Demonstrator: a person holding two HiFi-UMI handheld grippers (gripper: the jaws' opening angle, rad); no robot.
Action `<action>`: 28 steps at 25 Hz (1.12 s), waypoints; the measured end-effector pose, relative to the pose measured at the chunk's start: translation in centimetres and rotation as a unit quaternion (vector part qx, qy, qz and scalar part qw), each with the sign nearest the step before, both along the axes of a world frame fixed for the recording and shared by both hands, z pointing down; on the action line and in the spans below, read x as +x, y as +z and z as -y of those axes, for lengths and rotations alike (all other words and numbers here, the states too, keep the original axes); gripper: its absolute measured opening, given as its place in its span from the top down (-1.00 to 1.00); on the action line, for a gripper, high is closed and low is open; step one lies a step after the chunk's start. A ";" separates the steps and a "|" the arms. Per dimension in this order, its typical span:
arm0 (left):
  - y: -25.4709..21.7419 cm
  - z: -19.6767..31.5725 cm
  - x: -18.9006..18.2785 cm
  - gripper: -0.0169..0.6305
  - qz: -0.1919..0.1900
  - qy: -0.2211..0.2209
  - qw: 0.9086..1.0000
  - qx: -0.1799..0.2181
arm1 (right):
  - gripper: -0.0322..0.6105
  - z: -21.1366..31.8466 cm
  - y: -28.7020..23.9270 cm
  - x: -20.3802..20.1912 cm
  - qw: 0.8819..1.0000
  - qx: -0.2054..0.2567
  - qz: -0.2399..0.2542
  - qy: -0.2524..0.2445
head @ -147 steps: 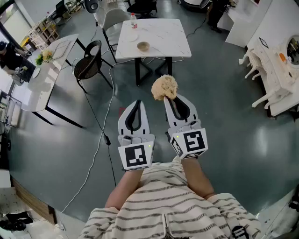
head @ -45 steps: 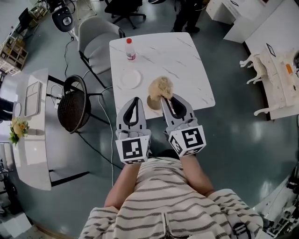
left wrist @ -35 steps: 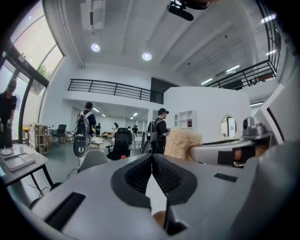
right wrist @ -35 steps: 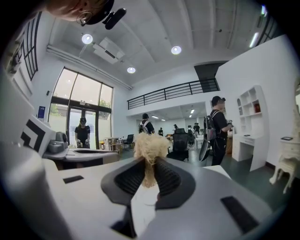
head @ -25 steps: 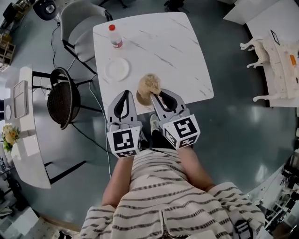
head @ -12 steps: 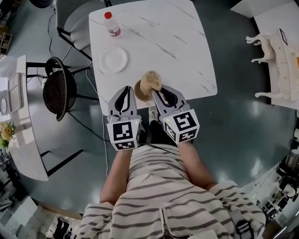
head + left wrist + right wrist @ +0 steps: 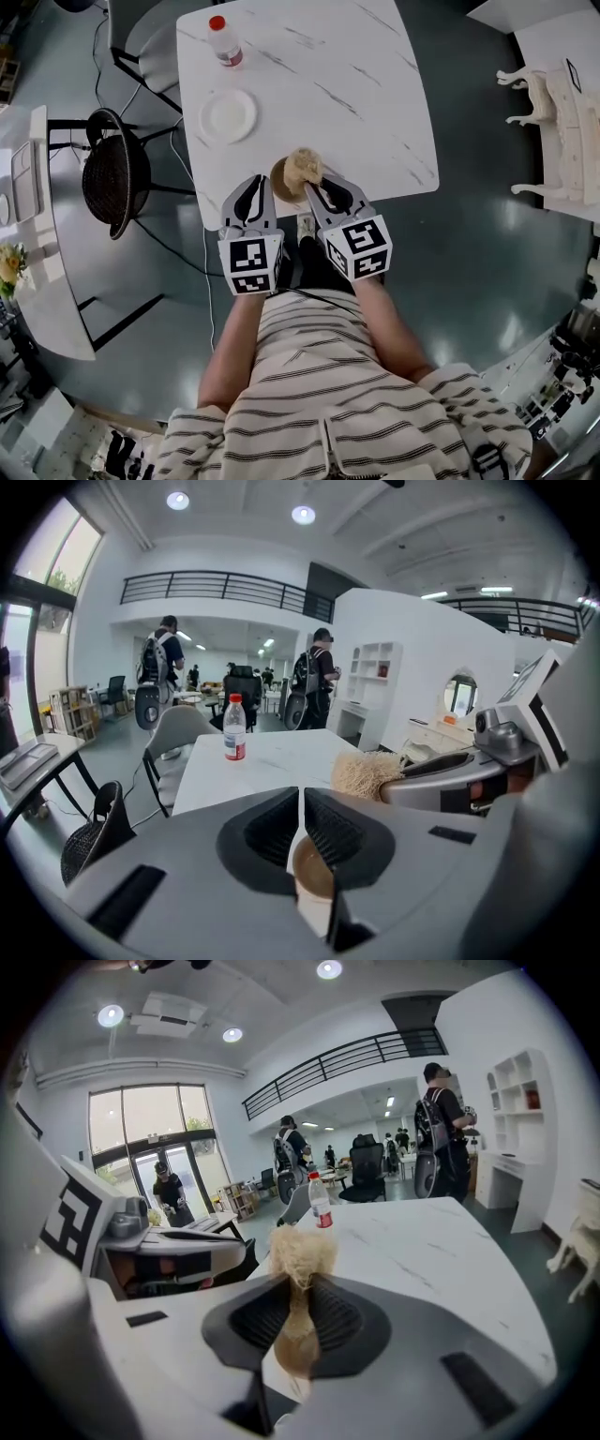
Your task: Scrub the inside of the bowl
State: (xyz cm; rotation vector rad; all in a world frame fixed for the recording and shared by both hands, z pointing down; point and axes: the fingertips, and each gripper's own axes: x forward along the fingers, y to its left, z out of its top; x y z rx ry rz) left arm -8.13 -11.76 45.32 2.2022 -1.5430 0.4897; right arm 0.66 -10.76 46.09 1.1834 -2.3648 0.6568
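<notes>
Head view: a person in a striped top stands at the near edge of a white marble tabletop [image 7: 375, 103], a gripper in each hand. The left gripper [image 7: 251, 181] hangs at the tabletop's edge, just left of a small brown bowl [image 7: 279, 180]. The right gripper [image 7: 315, 184] holds a tan fibrous scrubber [image 7: 303, 166] over the bowl's right side. A white plate [image 7: 228, 115] and a red-capped bottle [image 7: 223, 39] sit farther back, well apart from the bowl. Left gripper view: the left gripper [image 7: 301, 795] has its 2 jaws pressed together with nothing between them; the bowl [image 7: 314, 872] shows just beyond and below them, the scrubber [image 7: 366, 772] to the right, the bottle [image 7: 234, 728] at the far side. Right gripper view: the right gripper [image 7: 300, 1290] has its 2 jaws pinching the scrubber [image 7: 300, 1251], whose tuft stands above them, with the bottle [image 7: 321, 1202] behind on the tabletop [image 7: 441, 1241].
</notes>
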 end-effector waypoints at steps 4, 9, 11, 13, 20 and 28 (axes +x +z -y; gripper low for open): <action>1.5 -0.2 0.2 0.92 -0.006 0.003 1.000 -0.020 | 0.69 -0.3 1.3 0.1 1.000 -0.013 -0.011 0.000; 5.3 -0.4 0.1 0.92 -0.038 -0.001 0.996 -0.076 | 0.69 -0.4 3.2 -0.2 0.999 -0.025 -0.030 0.000; 6.7 -0.8 0.1 0.92 -0.043 -0.003 0.994 -0.095 | 0.69 -0.5 4.0 -0.3 0.999 -0.032 -0.035 -0.002; 7.8 -1.1 0.1 0.92 -0.050 -0.004 0.992 -0.112 | 0.69 -0.6 4.6 -0.4 0.999 -0.037 -0.038 -0.004; 11.0 -1.8 -0.1 0.92 -0.074 -0.012 0.984 -0.160 | 0.69 -1.0 6.8 -0.8 0.997 -0.053 -0.057 -0.012; 13.2 -2.9 0.8 0.81 -0.122 -0.016 0.969 -0.214 | 0.69 -1.5 8.0 -0.4 0.996 -0.065 -0.066 -0.014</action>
